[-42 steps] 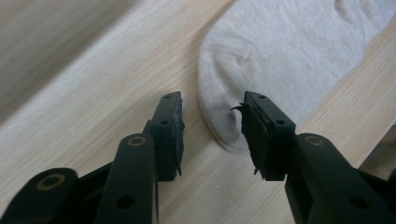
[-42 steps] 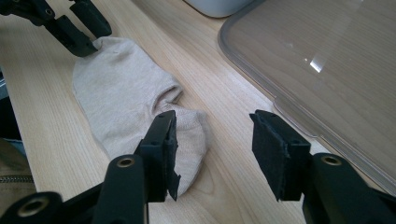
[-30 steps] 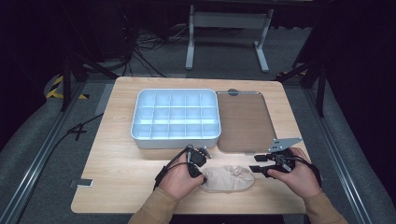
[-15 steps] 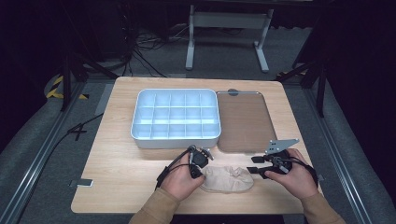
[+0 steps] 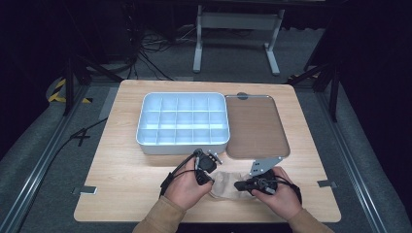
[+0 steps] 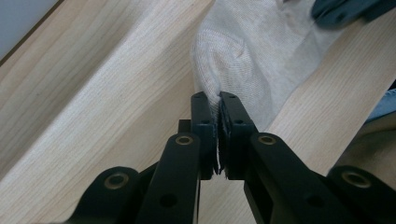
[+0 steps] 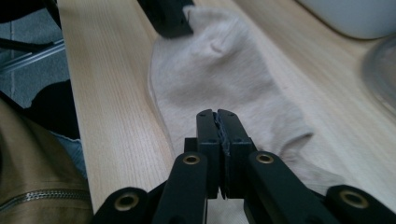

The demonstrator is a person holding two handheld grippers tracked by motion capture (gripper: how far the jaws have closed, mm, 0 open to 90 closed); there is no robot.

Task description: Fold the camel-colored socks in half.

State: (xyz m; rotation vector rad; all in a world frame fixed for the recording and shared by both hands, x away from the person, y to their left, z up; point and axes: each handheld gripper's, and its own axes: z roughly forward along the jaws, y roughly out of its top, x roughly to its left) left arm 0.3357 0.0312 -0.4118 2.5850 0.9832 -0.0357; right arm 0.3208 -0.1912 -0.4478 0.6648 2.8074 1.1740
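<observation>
A beige sock (image 5: 226, 184) lies flat on the wooden table (image 5: 121, 165) near its front edge, between the person's two hands. My left gripper (image 5: 214, 180) is at the sock's left end; in the left gripper view its jaws (image 6: 218, 100) are shut on a puckered edge of the sock (image 6: 252, 51). My right gripper (image 5: 239, 185) is on the sock's right part. Its jaws (image 7: 217, 114) have just been closing and now stand shut, tips pressed into the middle of the sock (image 7: 224, 70), seemingly pinching fabric.
A white tray with several compartments (image 5: 182, 145) stands behind the hands, and a flat brown tray (image 5: 255, 126) lies to its right. Bare table stretches to the left. The person's brown sleeve (image 7: 37, 186) is close to the front edge.
The right hand has slid left and slightly down onto the sock, and its jaws have shut. The left hand has stayed at the sock's left end.
</observation>
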